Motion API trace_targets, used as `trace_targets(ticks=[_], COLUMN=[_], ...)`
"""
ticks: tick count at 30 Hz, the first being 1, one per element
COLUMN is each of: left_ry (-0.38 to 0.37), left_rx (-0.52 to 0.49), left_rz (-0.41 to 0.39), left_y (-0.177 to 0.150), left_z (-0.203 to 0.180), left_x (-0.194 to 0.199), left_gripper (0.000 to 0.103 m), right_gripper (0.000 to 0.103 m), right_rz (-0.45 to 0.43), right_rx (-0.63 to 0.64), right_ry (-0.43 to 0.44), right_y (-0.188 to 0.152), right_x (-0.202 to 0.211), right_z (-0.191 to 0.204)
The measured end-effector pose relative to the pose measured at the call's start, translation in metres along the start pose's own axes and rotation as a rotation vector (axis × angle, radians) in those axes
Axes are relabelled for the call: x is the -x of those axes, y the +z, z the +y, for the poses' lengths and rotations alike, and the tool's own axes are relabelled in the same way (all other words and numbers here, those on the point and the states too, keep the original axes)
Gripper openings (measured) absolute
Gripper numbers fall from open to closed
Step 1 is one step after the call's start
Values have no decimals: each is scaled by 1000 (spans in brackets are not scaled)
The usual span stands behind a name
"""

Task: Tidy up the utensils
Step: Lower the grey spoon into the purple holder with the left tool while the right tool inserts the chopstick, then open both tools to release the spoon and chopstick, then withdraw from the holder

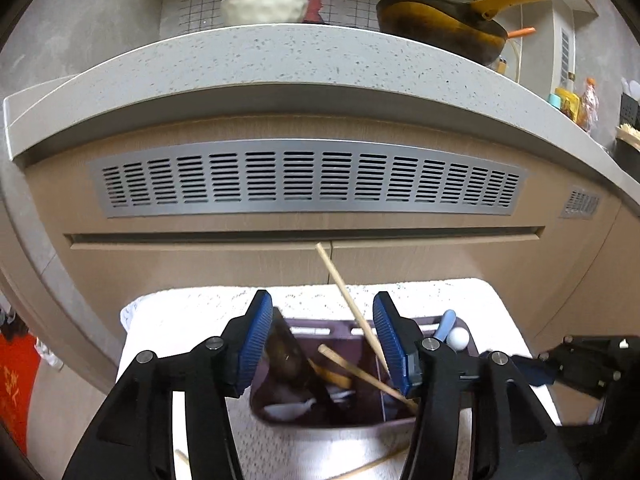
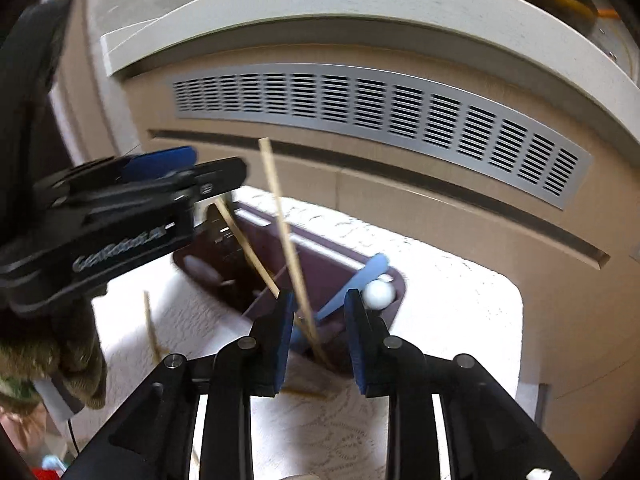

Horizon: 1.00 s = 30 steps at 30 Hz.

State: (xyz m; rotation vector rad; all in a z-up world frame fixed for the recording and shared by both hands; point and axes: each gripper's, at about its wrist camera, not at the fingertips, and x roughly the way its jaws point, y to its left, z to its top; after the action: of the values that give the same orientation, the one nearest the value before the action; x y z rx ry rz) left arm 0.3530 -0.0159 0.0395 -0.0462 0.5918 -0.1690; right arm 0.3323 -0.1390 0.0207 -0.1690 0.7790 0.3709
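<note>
A dark purple utensil holder [image 1: 320, 420] [image 2: 340, 264] sits on a white patterned cloth [image 1: 180, 320] [image 2: 440, 280]. It holds wooden chopsticks [image 1: 352, 308] [image 2: 288, 240], a dark spoon [image 1: 286, 356], white spoons [image 1: 292, 408] and a blue utensil with a white ball end [image 1: 456, 336] [image 2: 376, 292]. My left gripper [image 1: 320, 344] is open and empty just above the holder. My right gripper [image 2: 318, 336] is open, and an upright chopstick stands between its jaws, untouched. Loose chopsticks [image 1: 372, 466] [image 2: 152, 328] lie on the cloth.
A wooden cabinet front with a grey vent grille [image 1: 308, 178] [image 2: 380, 116] stands right behind the cloth. Above it, a speckled counter [image 1: 280, 64] carries a white bowl [image 1: 264, 6] and a yellow-handled pan [image 1: 440, 24]. The left gripper body [image 2: 100, 220] shows in the right wrist view.
</note>
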Motion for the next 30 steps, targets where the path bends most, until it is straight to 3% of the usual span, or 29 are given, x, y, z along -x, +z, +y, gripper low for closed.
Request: trace_targets(ticks=[2,4,6,10,17,20,25,28,30], left_ry=[14,57,115,180,149,131,130,127,105], left_rx=[4,22,64,216,468,492,439,395,378], left_rz=[5,-6,-9,93,320,345,334,314,318], left_y=[-8,-20,-39,-94,-197,-215,-209,-202,-198], left_z=[7,22,44,99,152,152,137,126,119], left_x=[8,22,34,47,48,52,62,67,67], left_gripper=[59,63,70,71,71,71,72,72,73], right_gripper=[25,31,58,59,59,59,60,50,24], right_rz=[2,13,41,116,269,300,330,347,358], right_rx=[32,78,158,294,369,393,319,271,245], right_ry=[29,68,111,147,149,137,197,204,197], right_y=[-5,-9,-21,-47,-70,-74,-67,-68,-71], right_x=[3,0,-4,-30,-98,-117,-125,-122,-114], right_z=[14,27,48,85,114,119,111,97,93])
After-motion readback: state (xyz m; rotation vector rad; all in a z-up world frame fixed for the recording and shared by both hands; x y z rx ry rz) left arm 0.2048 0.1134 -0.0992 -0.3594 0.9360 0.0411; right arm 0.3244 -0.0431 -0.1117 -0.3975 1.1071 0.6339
